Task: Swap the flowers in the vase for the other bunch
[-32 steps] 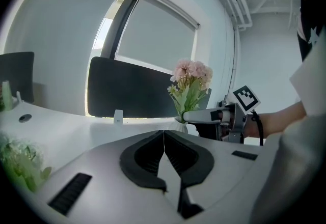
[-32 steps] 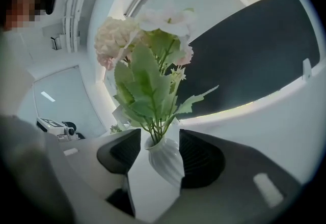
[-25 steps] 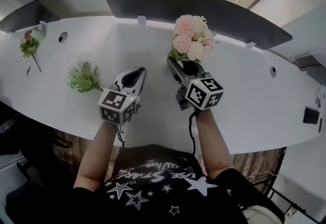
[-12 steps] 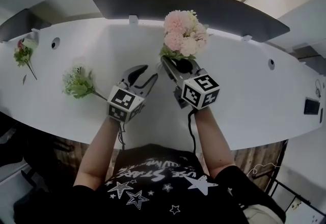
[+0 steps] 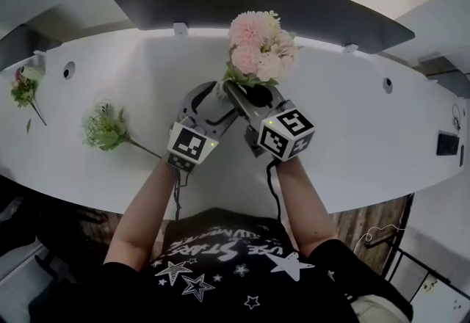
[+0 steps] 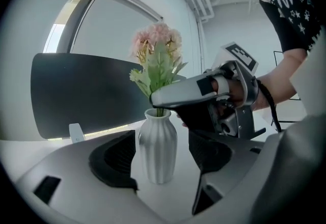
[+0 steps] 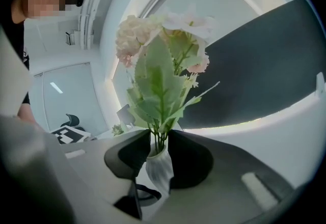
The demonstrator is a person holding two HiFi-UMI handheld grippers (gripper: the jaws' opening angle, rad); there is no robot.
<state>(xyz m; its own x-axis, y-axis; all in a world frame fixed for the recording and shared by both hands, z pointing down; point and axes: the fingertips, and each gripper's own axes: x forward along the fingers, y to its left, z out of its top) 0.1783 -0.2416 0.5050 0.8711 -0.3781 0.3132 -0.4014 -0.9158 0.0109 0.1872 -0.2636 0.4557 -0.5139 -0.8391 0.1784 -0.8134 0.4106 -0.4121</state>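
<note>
Vase: the white ribbed vase (image 6: 158, 152) stands upright near the middle of the white table (image 5: 352, 123), in front of the dark divider panel (image 5: 257, 0)
Flowers in the vase: the pink bunch (image 5: 258, 50), pink and cream heads over broad green leaves, is upright with its stems (image 7: 161, 135) going down into the vase's mouth
Right hand's tool: the right gripper (image 7: 159, 142) is clamped on those stems just above the vase's rim, one dark pad on each side of them; it reaches in from the person's side, nearly level
Left hand's tool: the left gripper (image 6: 162, 144) has its jaws opening and spread wide, one on each side of the vase's body; the vase stands between the pads with a gap on both sides, so nothing is gripped
Grippers together: the right one sits higher, at the stems, and the left one lower, at the vase's belly, close beside each other
Other bunch: the green bunch (image 5: 105, 129) with small pale blooms lies flat on the table, well to the left of the vase and apart from both grippers
Far left: a small sprig (image 5: 22, 88) with a red flower lies near the table's left end
</note>
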